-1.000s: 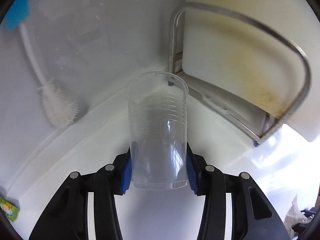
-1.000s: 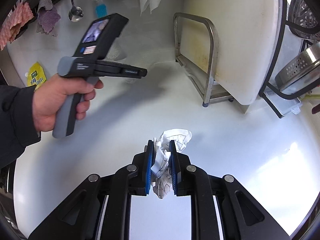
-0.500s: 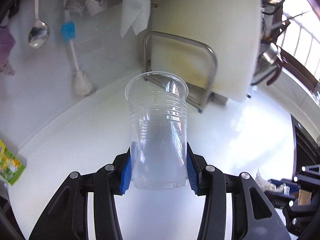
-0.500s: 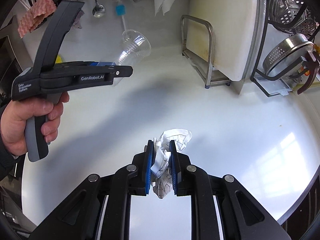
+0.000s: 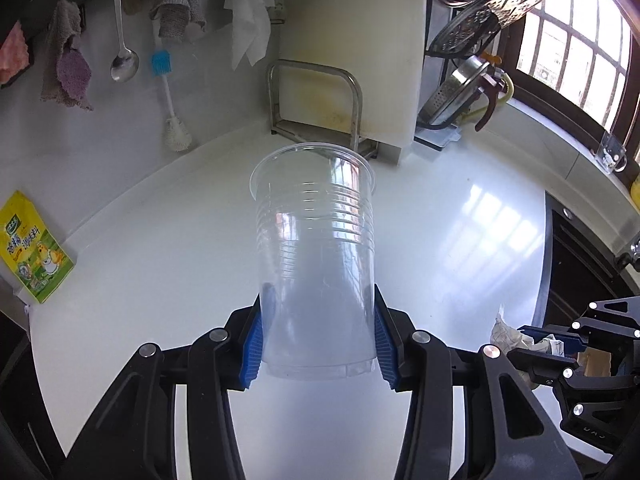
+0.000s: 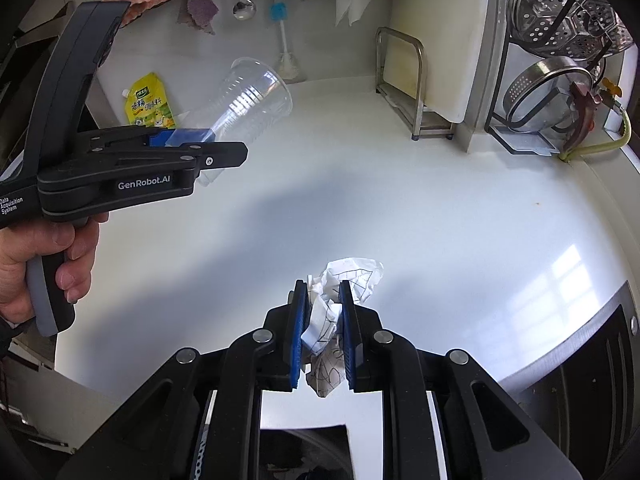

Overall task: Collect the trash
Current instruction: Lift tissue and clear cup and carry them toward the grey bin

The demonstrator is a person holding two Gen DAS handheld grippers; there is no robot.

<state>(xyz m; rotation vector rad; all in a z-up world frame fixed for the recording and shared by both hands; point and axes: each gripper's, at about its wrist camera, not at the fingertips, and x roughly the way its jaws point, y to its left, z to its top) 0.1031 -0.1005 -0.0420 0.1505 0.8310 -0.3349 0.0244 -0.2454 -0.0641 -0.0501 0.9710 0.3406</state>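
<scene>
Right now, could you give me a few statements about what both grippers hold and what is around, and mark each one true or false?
1. The left gripper is shut on the clear plastic cup. True.
2. The right gripper is open. False: it clamps the crumpled paper.
3. The cup contains liquid. False: it looks empty.
4. A yellow pouch lies near the wall. True.
5. The bottle brush lies flat on the counter. False: it hangs on the wall.

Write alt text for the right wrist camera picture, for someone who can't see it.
The right tool is clamped on a crumpled paper wad above a white countertop. At left, a hand holds the left tool, which grips a clear plastic cup. Behind stand a yellow pouch, a cutting board in a metal rack, and hanging utensils.
</scene>
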